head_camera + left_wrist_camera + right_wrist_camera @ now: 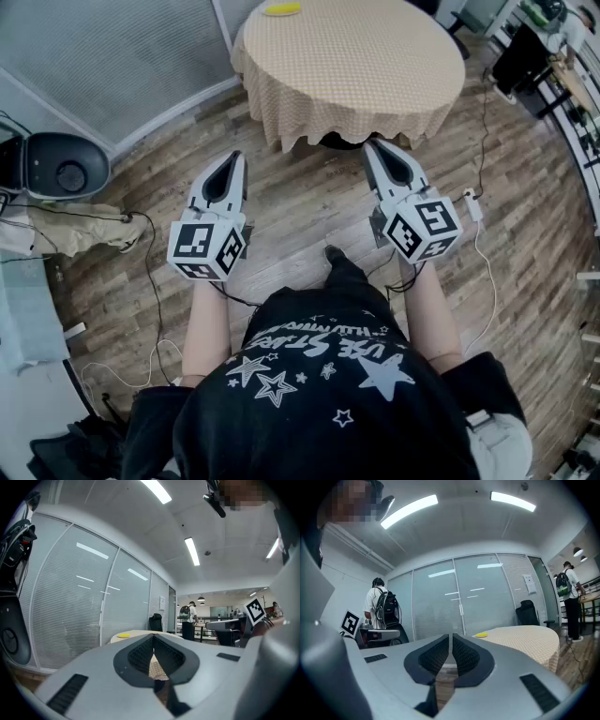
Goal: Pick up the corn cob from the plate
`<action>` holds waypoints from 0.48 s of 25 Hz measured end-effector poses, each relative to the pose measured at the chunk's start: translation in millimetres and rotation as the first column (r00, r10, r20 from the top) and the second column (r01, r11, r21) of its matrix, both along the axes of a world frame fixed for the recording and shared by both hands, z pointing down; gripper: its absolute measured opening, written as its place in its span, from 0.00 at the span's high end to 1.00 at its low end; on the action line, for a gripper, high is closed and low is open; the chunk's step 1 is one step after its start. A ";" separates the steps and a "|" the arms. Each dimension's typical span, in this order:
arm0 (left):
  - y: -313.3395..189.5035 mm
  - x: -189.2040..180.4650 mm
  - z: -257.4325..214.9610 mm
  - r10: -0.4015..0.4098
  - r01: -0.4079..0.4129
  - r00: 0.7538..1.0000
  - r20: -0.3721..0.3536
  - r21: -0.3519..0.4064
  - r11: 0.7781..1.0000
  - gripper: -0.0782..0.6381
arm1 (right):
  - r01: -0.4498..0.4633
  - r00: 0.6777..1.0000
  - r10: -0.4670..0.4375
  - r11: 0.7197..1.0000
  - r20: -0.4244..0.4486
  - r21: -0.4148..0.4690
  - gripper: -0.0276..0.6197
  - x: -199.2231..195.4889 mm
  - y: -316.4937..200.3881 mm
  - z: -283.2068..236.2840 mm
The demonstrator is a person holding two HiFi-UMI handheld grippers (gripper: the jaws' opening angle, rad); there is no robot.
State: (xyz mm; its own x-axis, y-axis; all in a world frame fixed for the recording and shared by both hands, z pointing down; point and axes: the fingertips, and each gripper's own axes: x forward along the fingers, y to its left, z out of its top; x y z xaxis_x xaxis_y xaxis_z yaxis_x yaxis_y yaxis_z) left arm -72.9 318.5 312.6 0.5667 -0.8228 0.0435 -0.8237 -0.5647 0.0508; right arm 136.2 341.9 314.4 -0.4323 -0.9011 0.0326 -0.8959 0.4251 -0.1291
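Plate [281, 8] lies across the table [356, 66], far beyond both hand-held grippers [236, 156] [371, 144].

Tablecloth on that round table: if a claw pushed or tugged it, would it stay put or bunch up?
Probably bunch up. The tablecloth drapes down in soft folds all round, so it looks floppy rather than stiff. It also seems thin and light, with nothing visibly pinning it, so a tug may slide it. That would likely drag along the small yellow thing lying near its far edge.
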 end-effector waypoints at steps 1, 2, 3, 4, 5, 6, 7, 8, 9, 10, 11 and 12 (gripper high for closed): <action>2.3 -3.3 -2.5 -0.001 0.001 1.000 -0.006 0.004 1.000 0.88 | 0.004 1.000 -0.004 1.000 -0.005 0.003 0.89 -4.0 2.1 -1.1; 4.5 -6.5 -4.8 -0.001 0.001 1.000 -0.012 0.009 1.000 0.88 | 0.008 1.000 -0.008 1.000 -0.009 0.005 0.89 -7.9 4.0 -2.1; 6.6 -9.4 -6.7 -0.001 0.001 1.000 -0.016 0.012 1.000 0.88 | 0.012 1.000 -0.012 1.000 -0.012 0.005 0.89 -11.6 5.9 -3.0; 8.6 -11.8 -8.0 -0.001 0.002 1.000 -0.018 0.014 1.000 0.88 | 0.015 1.000 -0.015 1.000 -0.014 0.005 0.89 -15.1 7.5 -3.7; 10.1 -13.6 -8.6 -0.002 0.002 1.000 -0.019 0.015 1.000 0.88 | 0.019 1.000 -0.019 1.000 -0.014 0.005 0.89 -17.9 8.5 -4.3; 11.0 -15.0 -8.6 -0.003 0.003 1.000 -0.019 0.016 1.000 0.88 | 0.022 1.000 -0.022 1.000 -0.014 0.005 0.89 -20.3 8.8 -4.9; 11.5 -16.1 -8.4 -0.003 0.003 1.000 -0.019 0.016 1.000 0.88 | 0.025 1.000 -0.025 1.000 -0.016 0.006 0.89 -22.5 8.3 -5.6; 11.7 -17.2 -8.0 -0.003 0.003 1.000 -0.020 0.017 1.000 0.88 | 0.029 0.999 -0.029 1.000 -0.019 0.008 0.89 -24.7 7.5 -6.4; 12.0 -18.6 -7.6 -0.002 0.002 1.000 -0.020 0.018 1.000 0.88 | 0.032 0.999 -0.032 0.999 -0.023 0.009 0.89 -27.2 6.9 -7.1; 12.5 -20.1 -7.3 -0.001 0.002 1.000 -0.020 0.018 1.000 0.88 | 0.036 0.999 -0.035 0.999 -0.026 0.010 0.89 -29.7 6.6 -7.6; 13.1 -21.9 -7.1 -0.001 0.002 1.000 -0.019 0.017 1.000 0.88 | 0.038 0.999 -0.038 0.999 -0.029 0.011 0.89 -32.0 6.6 -8.1; 13.6 -23.9 -7.1 -0.002 0.002 1.000 -0.020 0.017 1.000 0.88 | 0.040 0.999 -0.039 0.999 -0.031 0.011 0.89 -33.9 6.6 -8.5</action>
State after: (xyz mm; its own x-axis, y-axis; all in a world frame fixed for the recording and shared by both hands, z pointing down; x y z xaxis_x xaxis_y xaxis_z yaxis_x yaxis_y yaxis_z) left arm -96.8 332.1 305.5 0.5655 -0.8245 0.0179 -0.8239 -0.5638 0.0576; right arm 102.4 348.4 305.9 -0.4664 -0.8838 0.0366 -0.8819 0.4614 -0.0966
